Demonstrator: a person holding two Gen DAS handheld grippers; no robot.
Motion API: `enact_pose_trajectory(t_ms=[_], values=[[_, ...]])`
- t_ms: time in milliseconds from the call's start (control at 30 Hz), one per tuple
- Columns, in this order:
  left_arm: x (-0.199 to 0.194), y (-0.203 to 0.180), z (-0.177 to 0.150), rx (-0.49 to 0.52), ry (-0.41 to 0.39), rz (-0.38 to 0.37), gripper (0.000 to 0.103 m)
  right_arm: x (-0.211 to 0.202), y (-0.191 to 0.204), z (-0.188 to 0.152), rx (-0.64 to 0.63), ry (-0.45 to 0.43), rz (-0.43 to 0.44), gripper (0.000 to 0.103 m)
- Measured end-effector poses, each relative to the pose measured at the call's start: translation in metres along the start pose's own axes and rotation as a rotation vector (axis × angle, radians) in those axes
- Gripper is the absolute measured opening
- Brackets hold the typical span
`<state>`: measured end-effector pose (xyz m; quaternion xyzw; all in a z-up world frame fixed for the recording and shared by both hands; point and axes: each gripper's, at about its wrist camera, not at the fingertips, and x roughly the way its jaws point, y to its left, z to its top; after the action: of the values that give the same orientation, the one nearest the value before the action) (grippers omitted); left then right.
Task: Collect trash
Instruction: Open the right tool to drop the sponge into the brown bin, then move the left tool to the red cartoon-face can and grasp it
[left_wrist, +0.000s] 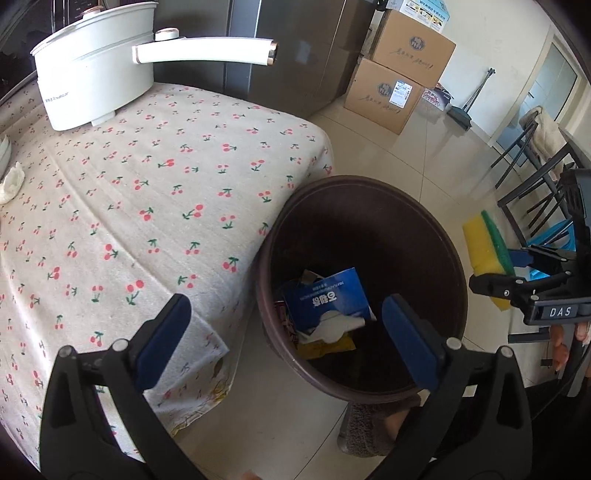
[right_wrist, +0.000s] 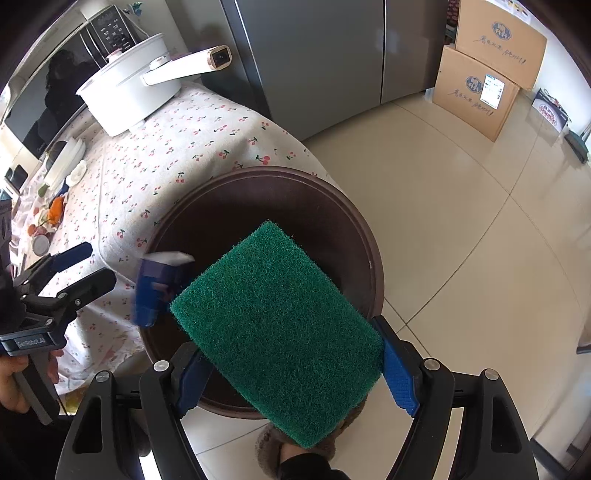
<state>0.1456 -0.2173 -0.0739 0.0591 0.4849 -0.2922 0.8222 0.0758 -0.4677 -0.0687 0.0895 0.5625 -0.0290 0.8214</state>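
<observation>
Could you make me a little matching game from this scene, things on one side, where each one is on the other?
Things:
1. sponge
2. blue packet
3. white pot
4. cardboard boxes

Places:
A. stacked on the floor
B. on the cherry-print tablecloth
C. inside the brown bin
D. clamped in the right gripper

Pairs: 1-D, 2-C, 3-B, 4-A

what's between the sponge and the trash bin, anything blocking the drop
Nothing visible. The right hand-held gripper holds the sponge above the open bin, with only blurred blue packaging beside it. The left hand-held gripper is open and empty.
</observation>
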Motion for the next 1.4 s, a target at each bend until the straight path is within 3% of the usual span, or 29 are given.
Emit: enact_pose_trajectory(t_ms=[400, 567, 933, 1067, 1167, 1300, 1400], values=[[-0.043, 0.051, -0.015, -0.064, -0.030, 0.078, 0.103, 0.001, 0.030, 0.010, -0.028, -0.010, -0.021, 0.083], [-0.066, 0.081, -0.027, -0.107, -0.045, 0.116, 0.103, -0.001, 0.047, 0.019, -0.023, -0.035, -0.027, 0.088], [-0.115, 0.148, -0.059, -0.232, -0.065, 0.195, 0.103, -0.001, 0.103, 0.029, -0.098, -0.044, -0.006, 0.094], [-0.130, 0.170, -0.073, -0.283, -0.069, 0.210, 0.103, 0.001, 0.119, 0.034, -0.120, -0.054, -0.051, 0.103], [-0.141, 0.185, -0.082, -0.316, -0.073, 0.219, 0.103, 0.004, 0.122, 0.037, -0.103, -0.052, -0.104, 0.103], [-0.154, 0.202, -0.094, -0.356, -0.082, 0.232, 0.103, 0.013, 0.114, 0.042, -0.073, -0.038, -0.243, 0.103], [-0.164, 0.213, -0.102, -0.389, -0.093, 0.235, 0.103, 0.014, 0.113, 0.041, -0.090, -0.034, -0.265, 0.103]])
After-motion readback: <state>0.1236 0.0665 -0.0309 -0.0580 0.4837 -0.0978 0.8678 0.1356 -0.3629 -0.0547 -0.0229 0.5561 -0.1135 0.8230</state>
